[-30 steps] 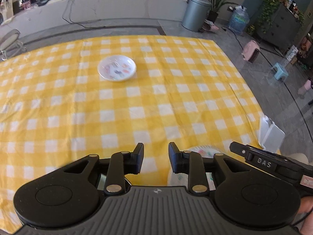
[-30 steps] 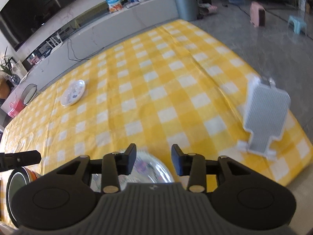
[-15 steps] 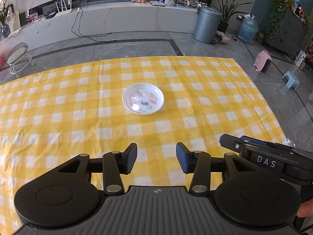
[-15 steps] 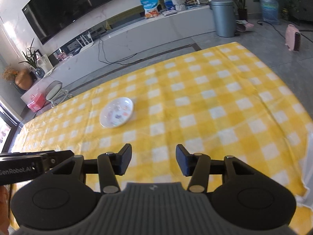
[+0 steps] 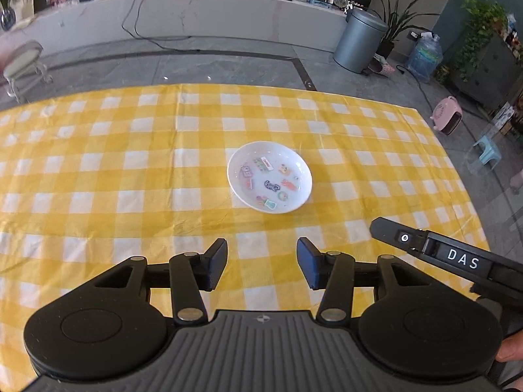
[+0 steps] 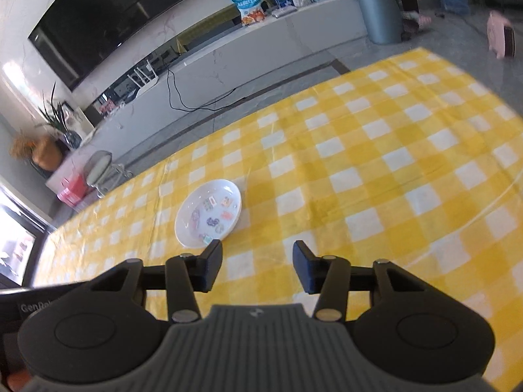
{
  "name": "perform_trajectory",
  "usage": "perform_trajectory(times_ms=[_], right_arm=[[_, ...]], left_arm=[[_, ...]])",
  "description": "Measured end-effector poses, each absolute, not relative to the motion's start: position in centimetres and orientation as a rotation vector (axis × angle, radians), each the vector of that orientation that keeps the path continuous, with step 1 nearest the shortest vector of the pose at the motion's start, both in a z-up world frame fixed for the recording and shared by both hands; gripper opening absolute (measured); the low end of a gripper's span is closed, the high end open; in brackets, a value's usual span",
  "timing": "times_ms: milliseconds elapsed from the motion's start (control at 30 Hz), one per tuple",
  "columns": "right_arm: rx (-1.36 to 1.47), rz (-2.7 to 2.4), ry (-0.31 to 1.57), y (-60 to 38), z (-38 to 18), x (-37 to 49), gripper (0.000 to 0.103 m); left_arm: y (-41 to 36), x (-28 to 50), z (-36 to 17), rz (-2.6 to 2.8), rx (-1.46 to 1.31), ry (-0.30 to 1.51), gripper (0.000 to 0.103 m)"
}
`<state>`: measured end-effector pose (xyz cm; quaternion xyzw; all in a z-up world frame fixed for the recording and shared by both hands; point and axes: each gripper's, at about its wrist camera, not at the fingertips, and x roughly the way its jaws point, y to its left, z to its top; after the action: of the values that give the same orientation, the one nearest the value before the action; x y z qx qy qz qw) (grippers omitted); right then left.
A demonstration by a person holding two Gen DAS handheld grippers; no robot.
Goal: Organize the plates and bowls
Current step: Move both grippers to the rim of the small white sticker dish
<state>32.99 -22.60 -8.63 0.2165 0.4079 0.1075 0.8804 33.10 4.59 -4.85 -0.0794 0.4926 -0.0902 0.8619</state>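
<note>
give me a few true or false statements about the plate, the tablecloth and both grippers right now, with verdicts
1. The shallow white plate with small colourful pictures lies flat on the yellow-and-white checked tablecloth. True.
2. The left gripper is shut on the plate. False: its fingers stand apart, empty, short of the plate.
3. The right gripper is open and holds nothing. True.
4. A bowl is stacked inside the plate. False: only its printed pictures show inside it.
5. In the right wrist view the plate sits right of the gripper's gap. False: it sits left of the gap, ahead of the left fingertip.
</note>
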Motion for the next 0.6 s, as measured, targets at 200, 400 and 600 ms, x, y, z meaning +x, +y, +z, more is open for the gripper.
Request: perform_trajectory(times_ms=[200,400,600], right_arm=[[0.554,0.223,0.878,-23.2,-10.8,34.4,0.039],[0.63,0.233,0.875,-22.8,-11.5,36.2,0.038],[0.67,0.264,0.898,-21.6,-13.0,37.8,0.03]], left_arm=[[5.4,35.2,-6.2,-0.183,-0.198,1.032,0.056],[6.6,37.7,-7.1,-0.168,-0.24,1.014,0.055],[7.0,40.2,-8.3,-0.153,-0.254,1.002,0.041]])
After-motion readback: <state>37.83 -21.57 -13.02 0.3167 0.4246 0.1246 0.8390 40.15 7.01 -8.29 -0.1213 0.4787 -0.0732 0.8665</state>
